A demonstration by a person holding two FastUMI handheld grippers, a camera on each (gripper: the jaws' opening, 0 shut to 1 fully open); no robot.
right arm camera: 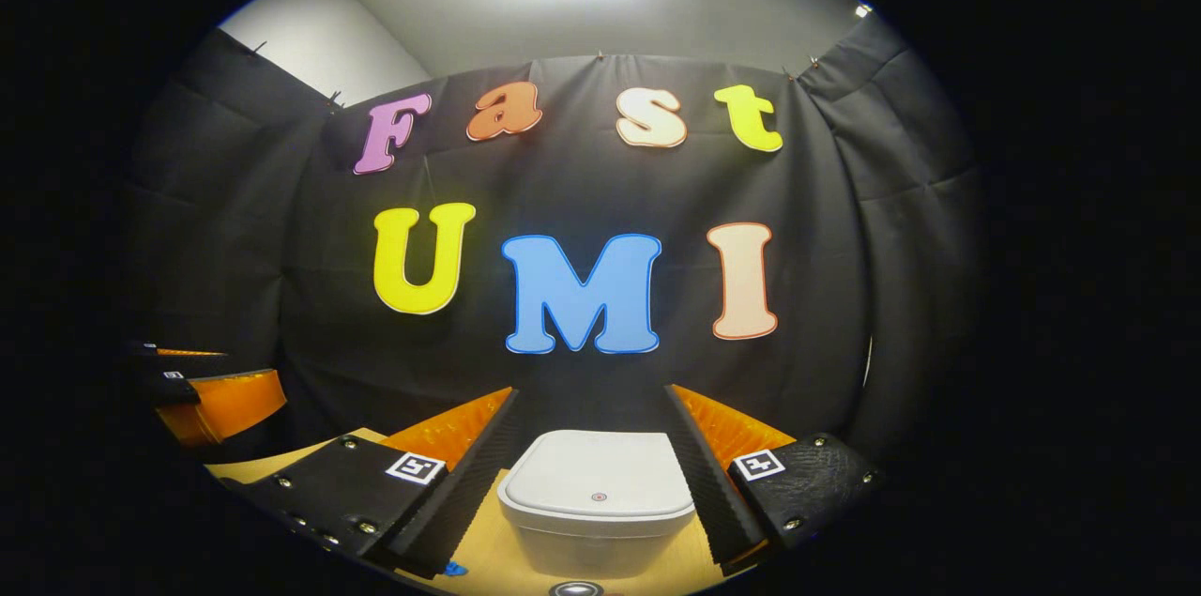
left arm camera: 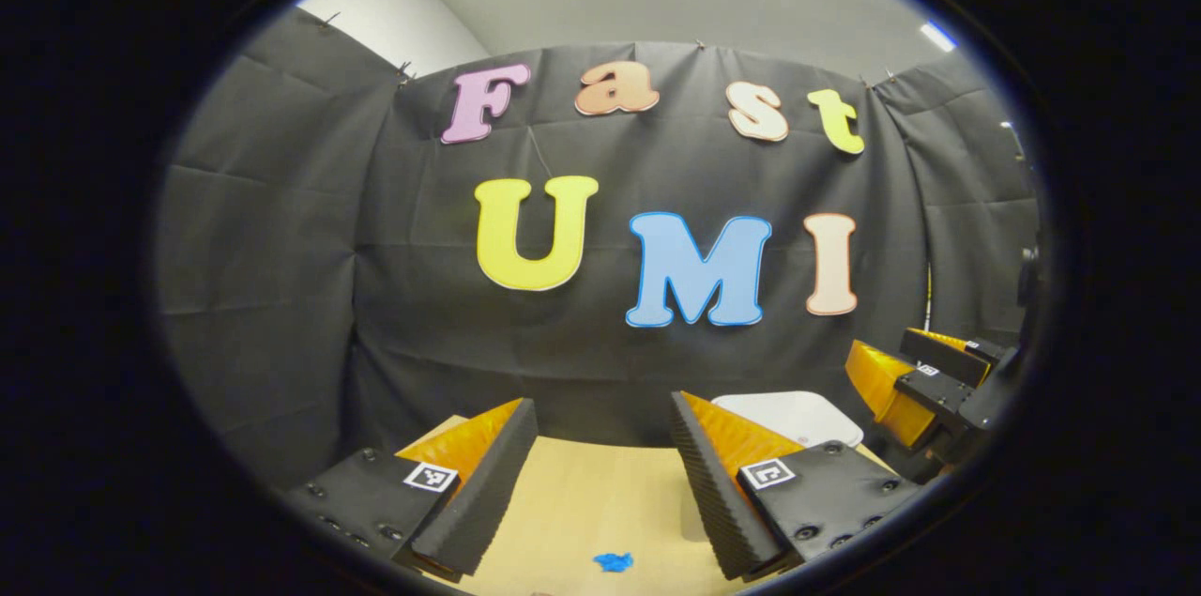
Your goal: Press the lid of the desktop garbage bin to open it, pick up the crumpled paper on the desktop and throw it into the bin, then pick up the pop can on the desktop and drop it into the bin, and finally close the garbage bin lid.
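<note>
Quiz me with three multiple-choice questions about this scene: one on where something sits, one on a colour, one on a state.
1. Where is the garbage bin in the right gripper view?
A. ahead between the fingers
B. hanging on the wall
C. far left

2. What colour is the bin?
A. red
B. white
C. green

3. What state is the lid in?
A. open
B. removed
C. closed

Answers: 1 A, it stands on the table framed by the right gripper. 2 B, body and lid are white. 3 C, the lid lies flat.

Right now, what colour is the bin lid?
White, with a small red dot near its front; the lid shows best in the right gripper view.
</note>
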